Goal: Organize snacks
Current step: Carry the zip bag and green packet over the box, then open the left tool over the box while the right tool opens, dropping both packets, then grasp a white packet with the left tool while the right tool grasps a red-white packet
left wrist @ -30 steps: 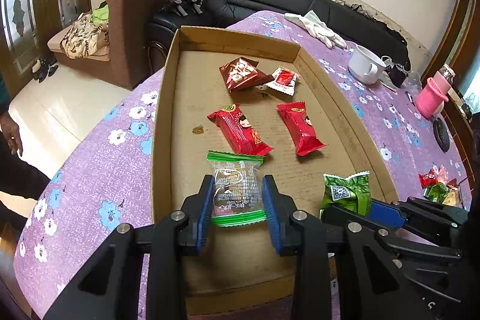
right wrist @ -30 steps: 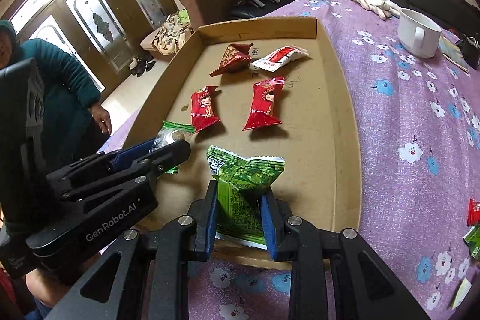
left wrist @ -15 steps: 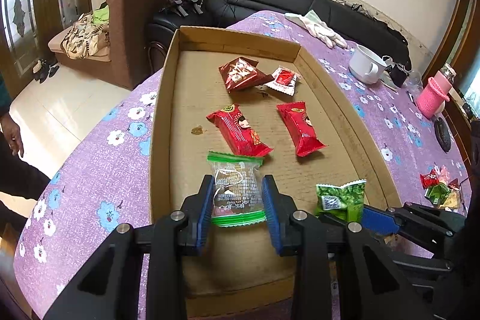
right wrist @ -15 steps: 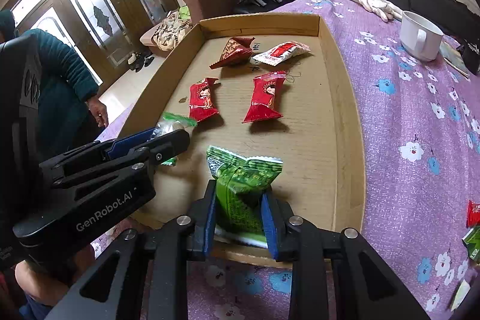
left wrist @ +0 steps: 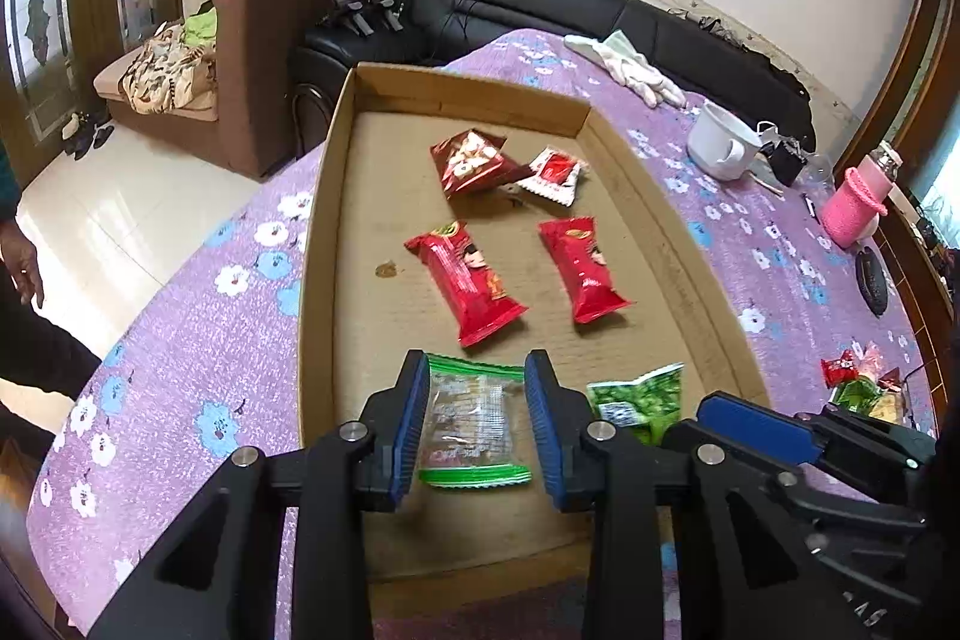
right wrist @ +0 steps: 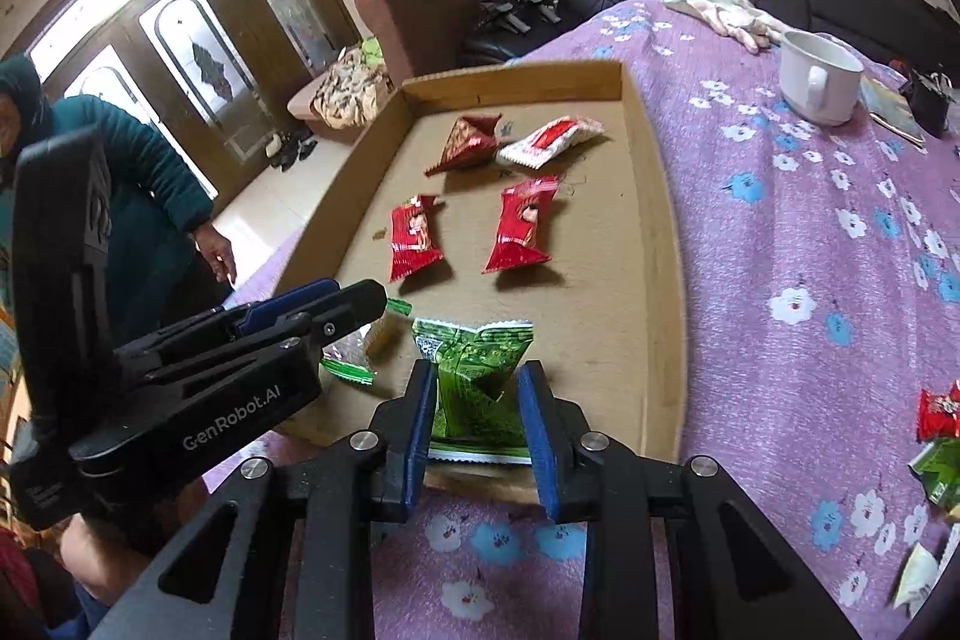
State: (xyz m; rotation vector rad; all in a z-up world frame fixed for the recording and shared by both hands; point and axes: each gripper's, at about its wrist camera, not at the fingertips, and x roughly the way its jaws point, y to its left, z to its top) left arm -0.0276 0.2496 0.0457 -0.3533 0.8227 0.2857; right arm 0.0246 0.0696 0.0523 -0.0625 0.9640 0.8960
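A clear green-edged packet (left wrist: pixel 471 421) is clamped by the left gripper (left wrist: pixel 477 421), a green packet (right wrist: pixel 477 388) by the right gripper (right wrist: pixel 477 418), over the cardboard tray (left wrist: pixel 672 244)

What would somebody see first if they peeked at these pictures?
Two black grippers with blue pads at the near end of a brown cardboard tray. The left gripper pinches a clear green-edged snack packet; the right gripper pinches a crinkled green packet. Red snack packets lie farther back.

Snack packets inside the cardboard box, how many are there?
6: two at the far end, two red mid-box, a clear one and a green one held in grippers.
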